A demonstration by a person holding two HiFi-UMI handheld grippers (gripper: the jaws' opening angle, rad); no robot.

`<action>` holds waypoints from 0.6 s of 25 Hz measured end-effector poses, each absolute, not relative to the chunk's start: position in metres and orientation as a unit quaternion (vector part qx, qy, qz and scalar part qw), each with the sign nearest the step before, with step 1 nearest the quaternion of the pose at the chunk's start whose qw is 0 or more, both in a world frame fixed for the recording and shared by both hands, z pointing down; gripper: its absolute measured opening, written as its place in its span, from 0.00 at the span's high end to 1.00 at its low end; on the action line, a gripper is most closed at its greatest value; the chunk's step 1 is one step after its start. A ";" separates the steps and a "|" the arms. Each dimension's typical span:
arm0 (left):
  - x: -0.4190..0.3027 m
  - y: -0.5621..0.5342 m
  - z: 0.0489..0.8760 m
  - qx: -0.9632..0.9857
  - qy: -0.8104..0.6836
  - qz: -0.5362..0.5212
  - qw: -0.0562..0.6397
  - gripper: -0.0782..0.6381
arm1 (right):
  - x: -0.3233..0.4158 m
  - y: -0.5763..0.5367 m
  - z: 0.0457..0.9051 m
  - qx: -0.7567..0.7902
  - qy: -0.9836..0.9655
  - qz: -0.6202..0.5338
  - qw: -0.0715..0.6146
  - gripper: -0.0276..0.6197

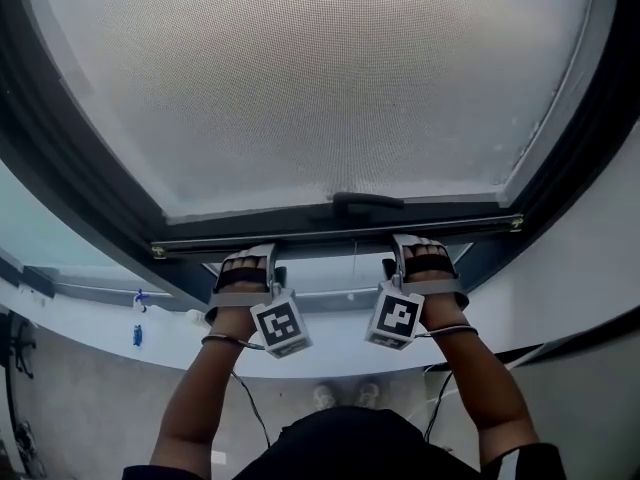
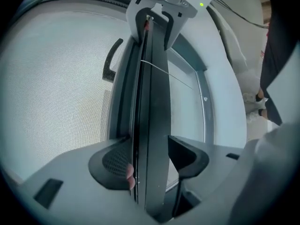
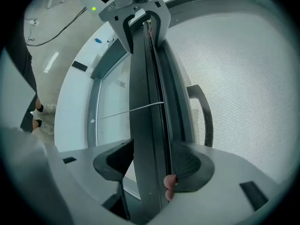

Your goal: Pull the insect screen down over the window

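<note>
Small blue bottle (image 1: 137,334) on white ledge (image 1: 80,318) — grey floor (image 1: 80,408) below.

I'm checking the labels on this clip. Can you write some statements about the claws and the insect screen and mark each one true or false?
1. The left claw and the right claw are both shut on the bottom bar of the insect screen. True.
2. The handle on that bar lies between the two claws. True.
3. The left claw pinches the thin cord. False: the cord hangs free between the claws, and neither touches it.
4. The screen covers the whole window. False: a strip of bare pane shows below the bar.
</note>
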State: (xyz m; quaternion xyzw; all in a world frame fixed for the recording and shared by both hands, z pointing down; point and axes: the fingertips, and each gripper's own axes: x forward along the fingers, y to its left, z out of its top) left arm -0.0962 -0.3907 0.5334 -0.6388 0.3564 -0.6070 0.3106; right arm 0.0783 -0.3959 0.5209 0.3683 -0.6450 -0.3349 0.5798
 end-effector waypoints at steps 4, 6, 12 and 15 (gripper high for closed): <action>-0.098 -0.394 0.534 -0.626 0.358 -0.611 0.327 0.57 | 0.078 -0.398 0.521 0.373 -0.639 -0.338 0.582 0.58; -0.097 -0.394 0.534 -0.624 0.358 -0.612 0.329 0.57 | 0.078 -0.399 0.521 0.373 -0.633 -0.340 0.586 0.58; -0.099 -0.393 0.532 -0.613 0.363 -0.619 0.331 0.57 | 0.077 -0.399 0.520 0.372 -0.633 -0.342 0.586 0.58; -0.098 -0.397 0.531 -0.606 0.375 -0.618 0.334 0.57 | 0.077 -0.402 0.519 0.374 -0.633 -0.348 0.582 0.58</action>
